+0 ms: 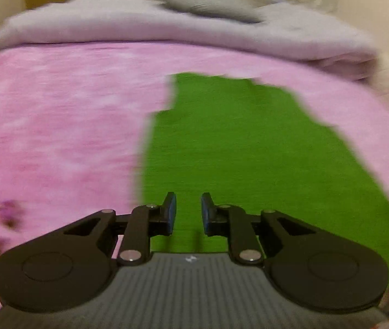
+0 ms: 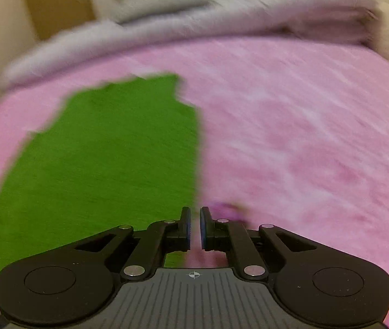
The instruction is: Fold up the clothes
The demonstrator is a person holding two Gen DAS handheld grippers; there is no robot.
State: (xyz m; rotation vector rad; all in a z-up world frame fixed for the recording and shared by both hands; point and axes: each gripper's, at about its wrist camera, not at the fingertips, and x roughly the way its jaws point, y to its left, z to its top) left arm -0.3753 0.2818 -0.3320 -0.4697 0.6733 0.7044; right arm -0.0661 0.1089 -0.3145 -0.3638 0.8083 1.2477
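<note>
A bright green garment (image 1: 235, 148) lies flat on a pink bedspread (image 1: 57, 126). In the left wrist view it fills the middle and right. My left gripper (image 1: 188, 213) hovers over its near left part, jaws open with a small gap and nothing between them. In the right wrist view the garment (image 2: 106, 164) lies to the left. My right gripper (image 2: 195, 229) is above its near right edge, jaws almost closed with a thin gap, holding nothing. Both views are blurred.
A folded grey-lilac duvet (image 1: 167, 27) lies across the far end of the bed, with a grey pillow (image 1: 211, 2) behind it. The pink bedspread (image 2: 304, 137) stretches right of the garment. Cream walls surround the bed.
</note>
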